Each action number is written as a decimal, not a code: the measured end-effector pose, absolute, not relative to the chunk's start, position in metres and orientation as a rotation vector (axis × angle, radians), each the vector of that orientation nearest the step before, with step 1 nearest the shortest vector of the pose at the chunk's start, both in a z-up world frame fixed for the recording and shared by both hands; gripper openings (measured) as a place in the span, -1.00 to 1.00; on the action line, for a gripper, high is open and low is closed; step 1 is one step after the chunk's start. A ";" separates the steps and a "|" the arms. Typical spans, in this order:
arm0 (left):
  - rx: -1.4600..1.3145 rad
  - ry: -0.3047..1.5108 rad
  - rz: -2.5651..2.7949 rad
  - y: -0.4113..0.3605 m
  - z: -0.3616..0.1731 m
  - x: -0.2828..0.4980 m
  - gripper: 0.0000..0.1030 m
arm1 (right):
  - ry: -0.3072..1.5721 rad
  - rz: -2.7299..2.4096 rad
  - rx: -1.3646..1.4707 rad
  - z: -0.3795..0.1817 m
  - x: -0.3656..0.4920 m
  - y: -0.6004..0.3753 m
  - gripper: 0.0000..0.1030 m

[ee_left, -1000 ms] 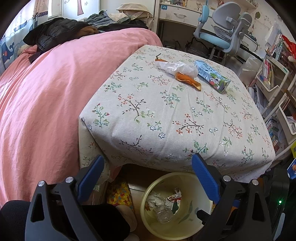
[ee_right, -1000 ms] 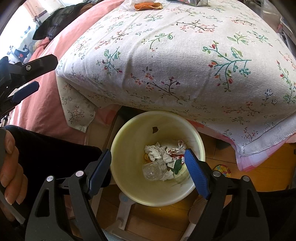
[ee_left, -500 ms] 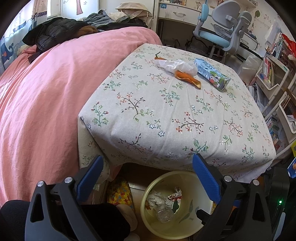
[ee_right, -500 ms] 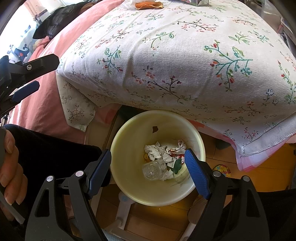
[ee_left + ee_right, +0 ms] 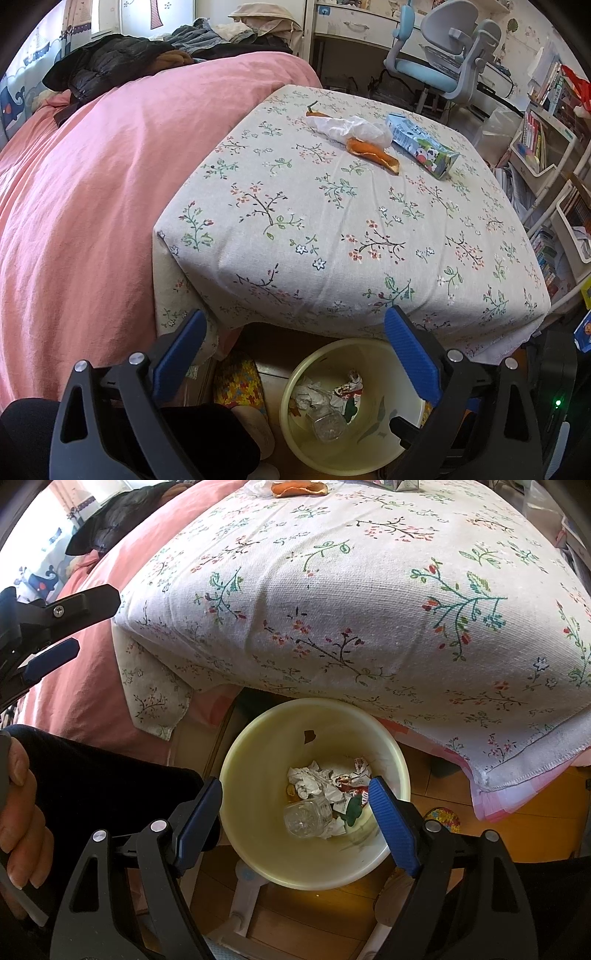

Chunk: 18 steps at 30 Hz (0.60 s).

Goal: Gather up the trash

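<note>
On the floral-cloth table (image 5: 332, 229), at its far side, lie a white crumpled tissue (image 5: 354, 127), an orange peel (image 5: 373, 153) and a blue milk carton (image 5: 421, 146). A pale yellow trash bin (image 5: 258, 775) stands on the floor under the table's near edge, holding crumpled paper, a wrapper and a clear plastic bottle (image 5: 306, 818). The bin also shows in the left wrist view (image 5: 406, 417). My left gripper (image 5: 295, 354) is open and empty, above the table's near edge. My right gripper (image 5: 295, 823) is open and empty, right over the bin.
A bed with a pink cover (image 5: 92, 184) runs along the table's left side. A blue desk chair (image 5: 436, 62) stands behind the table and bookshelves (image 5: 546, 147) line the right. The peel (image 5: 297, 487) shows at the top of the right wrist view.
The left gripper has crept slightly; the table sits a little lower and nearer in its view. The right gripper stays over the bin.
</note>
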State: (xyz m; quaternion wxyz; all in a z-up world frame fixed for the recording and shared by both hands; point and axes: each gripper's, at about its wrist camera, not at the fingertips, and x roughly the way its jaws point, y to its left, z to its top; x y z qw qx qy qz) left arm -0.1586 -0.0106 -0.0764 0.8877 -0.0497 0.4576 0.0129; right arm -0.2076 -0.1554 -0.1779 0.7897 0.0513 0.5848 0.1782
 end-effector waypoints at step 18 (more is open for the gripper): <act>-0.105 0.952 0.029 -0.011 -0.076 -0.159 0.80 | 1.261 0.385 0.103 -0.178 -0.207 -0.154 0.51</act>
